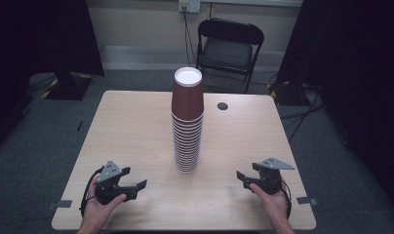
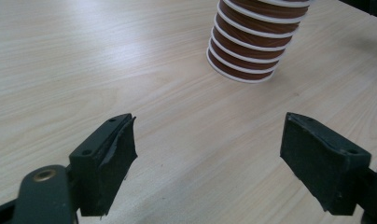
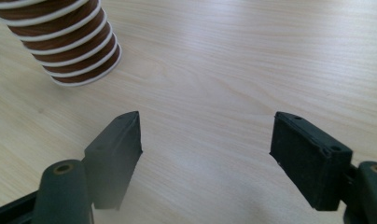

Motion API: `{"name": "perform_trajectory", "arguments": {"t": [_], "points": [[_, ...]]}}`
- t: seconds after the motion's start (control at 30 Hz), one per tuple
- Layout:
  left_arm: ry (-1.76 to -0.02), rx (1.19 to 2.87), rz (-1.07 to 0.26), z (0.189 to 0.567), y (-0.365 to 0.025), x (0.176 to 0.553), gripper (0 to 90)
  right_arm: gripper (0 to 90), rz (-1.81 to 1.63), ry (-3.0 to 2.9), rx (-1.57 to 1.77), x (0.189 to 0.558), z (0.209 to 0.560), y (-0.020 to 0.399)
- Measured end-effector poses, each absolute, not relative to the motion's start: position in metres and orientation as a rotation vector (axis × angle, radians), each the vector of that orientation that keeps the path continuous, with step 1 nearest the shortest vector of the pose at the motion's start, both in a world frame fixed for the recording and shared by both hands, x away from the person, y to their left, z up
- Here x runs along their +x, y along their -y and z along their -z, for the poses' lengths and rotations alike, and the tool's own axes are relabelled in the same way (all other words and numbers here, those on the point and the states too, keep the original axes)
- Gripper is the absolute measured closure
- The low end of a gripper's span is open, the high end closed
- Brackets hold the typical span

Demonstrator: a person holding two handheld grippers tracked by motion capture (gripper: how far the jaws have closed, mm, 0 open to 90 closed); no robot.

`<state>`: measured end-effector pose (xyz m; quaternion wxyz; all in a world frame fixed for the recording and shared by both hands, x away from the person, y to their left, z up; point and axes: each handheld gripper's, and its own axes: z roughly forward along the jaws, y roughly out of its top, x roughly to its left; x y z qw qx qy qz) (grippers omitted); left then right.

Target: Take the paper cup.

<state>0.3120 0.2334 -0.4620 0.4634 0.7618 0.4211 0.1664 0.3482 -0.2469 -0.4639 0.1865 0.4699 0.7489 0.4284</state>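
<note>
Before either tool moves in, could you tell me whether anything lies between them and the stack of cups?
Nothing visible does. Bare table lies between the left tool, the right tool and the stack of cups; both stand open.

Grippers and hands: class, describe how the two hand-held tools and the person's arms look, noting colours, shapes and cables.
Each hand grasps a black gripper: left gripper, right gripper. Each carries a grey three-cornered plate on top and two blocky black jaws with flat dark pads. A black cable loops from each. The forearms are bare, with no sleeves visible.
</note>
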Motion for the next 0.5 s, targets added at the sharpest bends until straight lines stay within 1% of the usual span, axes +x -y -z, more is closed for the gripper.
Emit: {"name": "perform_trajectory", "arguments": {"t": [0.07, 0.23, 0.3, 0.4, 0.5], "points": [[-1.035, 1.867, -0.409, 0.461, -0.234, 0.312, 15.9, 24.6, -1.228, -2.115, 1.330, 0.348, 0.463, 0.247], [-1.040, 1.874, -0.397, 0.462, -0.236, 0.314, 16.0, 25.0, -1.255, -2.120, 1.329, 0.349, 0.459, 0.247], [-1.040, 1.877, -0.392, 0.462, -0.236, 0.314, 19.7, 25.0, -1.273, -2.144, 1.302, 0.350, 0.456, 0.246], [-1.036, 1.879, -0.398, 0.461, -0.235, 0.313, 18.8, 24.1, -1.293, -2.153, 1.265, 0.349, 0.453, 0.243], [-1.037, 1.873, -0.407, 0.460, -0.235, 0.312, 18.2, 21.1, -1.326, -2.174, 1.201, 0.346, 0.446, 0.234]]}}
